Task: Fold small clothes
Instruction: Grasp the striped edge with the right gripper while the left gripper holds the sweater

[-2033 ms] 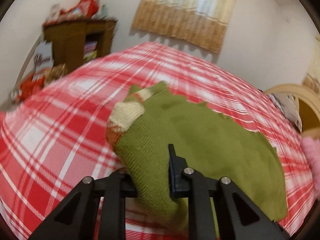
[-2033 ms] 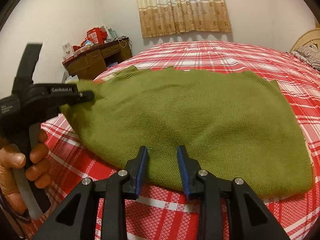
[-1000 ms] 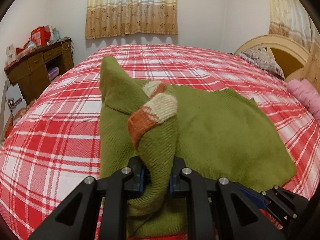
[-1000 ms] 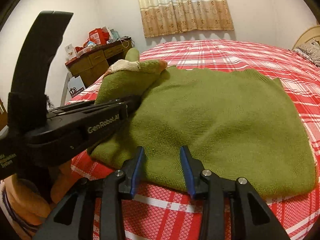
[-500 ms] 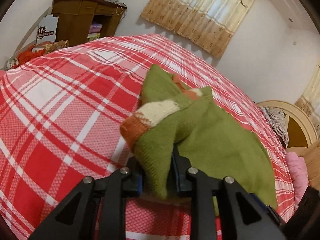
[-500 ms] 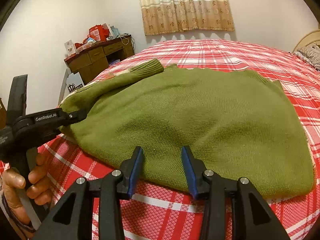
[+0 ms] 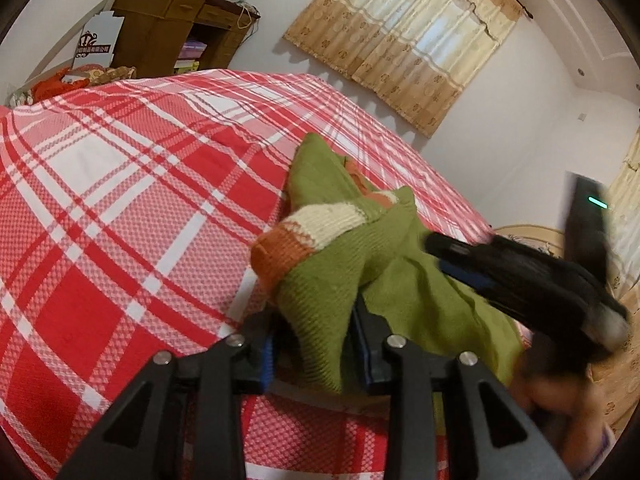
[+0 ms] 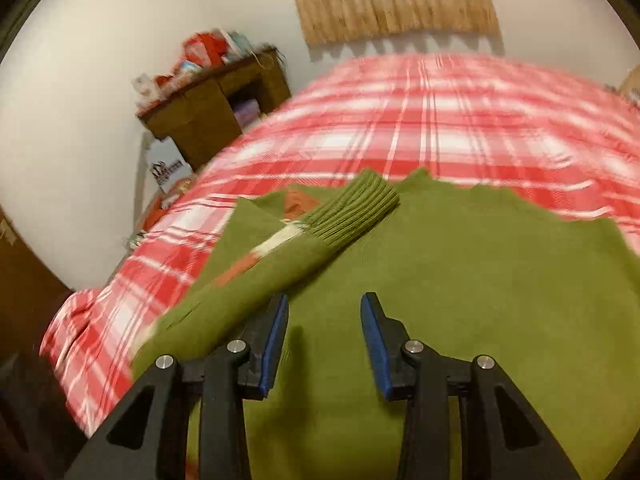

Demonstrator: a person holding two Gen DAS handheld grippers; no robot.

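A green knit sweater (image 8: 460,280) lies on the red plaid bed. Its sleeve (image 8: 288,252), with orange and cream bands and a ribbed green cuff, lies folded across the body. My left gripper (image 7: 316,336) is shut on the sleeve fabric (image 7: 316,288) near the orange band (image 7: 280,252). My right gripper (image 8: 324,336) is open and empty, hovering over the sweater body beside the sleeve. It also shows in the left wrist view (image 7: 520,276), blurred, over the sweater.
The bed (image 7: 120,200) with its red and white plaid cover spreads to the left and far side. A wooden desk (image 8: 216,104) with clutter stands by the far wall. A curtained window (image 7: 400,40) is behind. A rounded headboard (image 7: 532,236) is at right.
My right gripper has moved forward over the sweater, next to the sleeve. The sleeve now lies across the sweater body. My left gripper still holds the sleeve, a little lower.
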